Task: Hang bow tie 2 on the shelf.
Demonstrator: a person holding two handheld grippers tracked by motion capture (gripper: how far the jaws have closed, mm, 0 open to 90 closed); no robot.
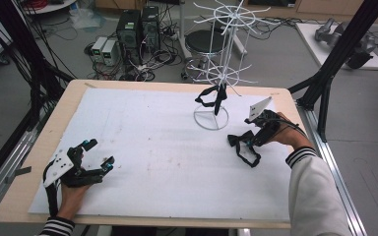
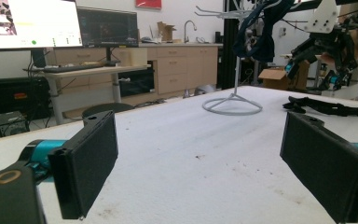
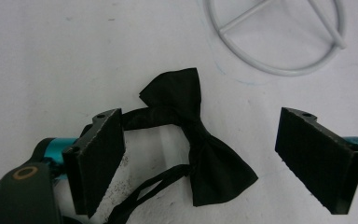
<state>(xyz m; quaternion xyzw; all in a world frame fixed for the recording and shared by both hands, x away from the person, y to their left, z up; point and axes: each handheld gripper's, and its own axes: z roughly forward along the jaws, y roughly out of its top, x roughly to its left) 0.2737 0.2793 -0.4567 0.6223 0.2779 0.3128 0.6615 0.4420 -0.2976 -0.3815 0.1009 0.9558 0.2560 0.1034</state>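
Two black bow ties are in view: one bow tie point(image 1: 241, 146) lies flat on the white sheet point(image 1: 152, 147) covering the desk point(image 1: 74, 93), near its right side, and a second bow tie point(image 1: 210, 97) hangs from a lower arm of the single white wire display rack point(image 1: 221, 69), whose ring base stands on the sheet just beyond. The right gripper point(image 1: 250, 140) hovers over the lying bow tie with its fingers spread wide; in the right gripper view the knot and both wings sit in the gap between the two pads, nearer the left pad point(image 3: 98, 158), where the strap passes behind it, with the other pad well clear. The left gripper point(image 1: 98, 153) rests low on the sheet at the near left, well apart from both ties, its fingers point(image 2: 324, 165) also wide open and holding nothing.
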